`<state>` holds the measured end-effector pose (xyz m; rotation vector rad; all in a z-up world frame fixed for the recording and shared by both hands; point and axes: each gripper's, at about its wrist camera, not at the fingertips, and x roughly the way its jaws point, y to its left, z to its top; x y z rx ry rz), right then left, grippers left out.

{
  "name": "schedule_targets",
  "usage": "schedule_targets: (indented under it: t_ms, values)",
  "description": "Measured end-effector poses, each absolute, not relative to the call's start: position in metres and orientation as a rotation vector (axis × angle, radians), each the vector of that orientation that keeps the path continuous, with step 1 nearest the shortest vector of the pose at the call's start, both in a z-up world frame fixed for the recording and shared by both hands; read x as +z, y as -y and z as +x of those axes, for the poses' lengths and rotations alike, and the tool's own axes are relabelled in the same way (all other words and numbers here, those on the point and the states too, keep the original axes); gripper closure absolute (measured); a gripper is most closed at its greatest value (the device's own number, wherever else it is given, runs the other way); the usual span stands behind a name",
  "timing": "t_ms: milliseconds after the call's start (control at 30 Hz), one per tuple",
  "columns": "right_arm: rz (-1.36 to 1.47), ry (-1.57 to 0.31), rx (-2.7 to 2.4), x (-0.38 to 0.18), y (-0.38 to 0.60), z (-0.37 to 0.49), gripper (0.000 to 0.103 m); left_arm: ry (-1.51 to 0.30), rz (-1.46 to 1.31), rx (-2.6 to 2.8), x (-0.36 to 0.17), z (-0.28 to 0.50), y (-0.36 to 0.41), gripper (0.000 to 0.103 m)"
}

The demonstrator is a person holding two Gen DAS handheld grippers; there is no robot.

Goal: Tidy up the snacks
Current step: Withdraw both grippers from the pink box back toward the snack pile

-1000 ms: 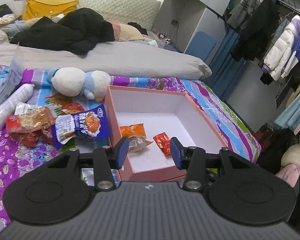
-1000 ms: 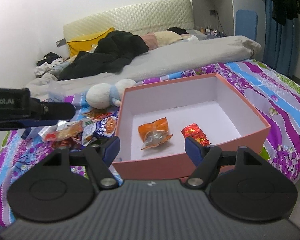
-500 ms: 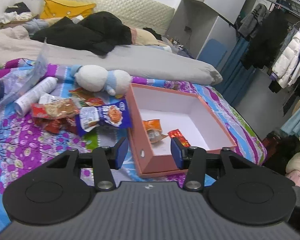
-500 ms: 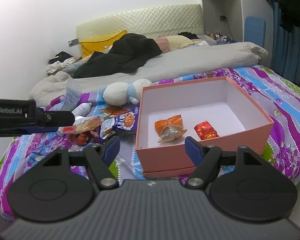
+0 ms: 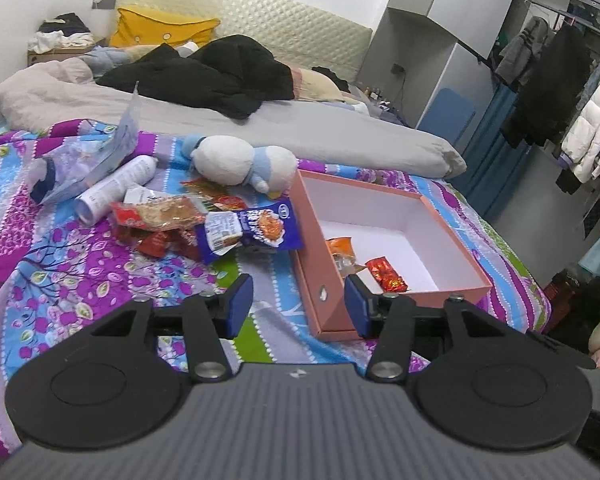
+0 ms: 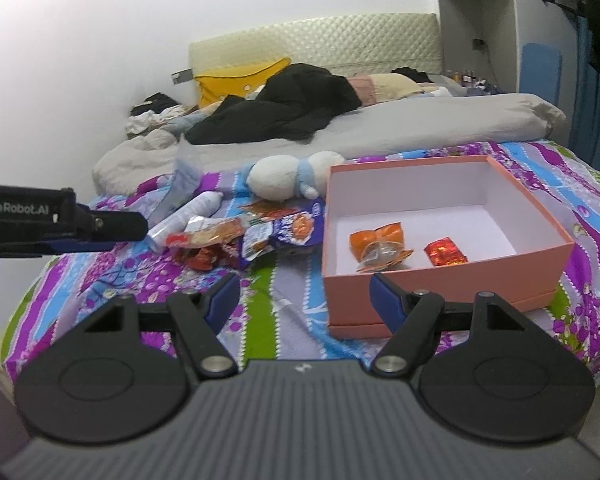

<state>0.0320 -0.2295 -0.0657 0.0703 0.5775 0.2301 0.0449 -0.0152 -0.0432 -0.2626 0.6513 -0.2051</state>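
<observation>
Two snack packets (image 6: 382,249) inside pink box (image 6: 444,288)

My pink box (image 6: 444,288) sits open on the patterned bedspread, white inside. On its floor lie an orange packet (image 6: 380,245) and, just beside it, a red foil packet (image 6: 446,253). Left of the box a loose heap waits: a purple-blue snack bag (image 5: 256,230), a clear-red packet (image 5: 160,214) and small red wrappers (image 5: 158,243).

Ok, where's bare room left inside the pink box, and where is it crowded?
Inside the pink box, the floor right of the red packet and behind the orange packet is bare. Crowded: the snack pile left of the box, up to the plush toy.
</observation>
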Motion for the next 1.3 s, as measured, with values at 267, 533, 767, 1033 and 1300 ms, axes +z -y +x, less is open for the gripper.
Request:
schedule_targets:
  t_ms: [267,533,767,1033,1300]
  values:
    - [0.054,-0.594,0.283,-0.071,0.212,0.026,0.029,-0.675,-0.266,-0.171,-0.054,0.038,0.006,0.046]
    - [0.058,-0.61,0.293,-0.076,0.206,0.035,0.029,-0.691,-0.277,-0.151,-0.062,0.05,-0.005,0.046]
    - [0.051,-0.637,0.296,-0.084,0.201,0.051,0.029,-0.716,-0.293,-0.135,-0.074,0.069,-0.016,0.046]
    - [0.043,-0.664,0.308,-0.094,0.19,0.074,0.029,-0.743,-0.306,-0.105,-0.089,0.096,-0.033,0.046]
    - [0.017,-0.689,0.316,-0.105,0.178,0.103,0.029,-0.775,-0.312,-0.09,-0.107,0.126,-0.046,0.046]
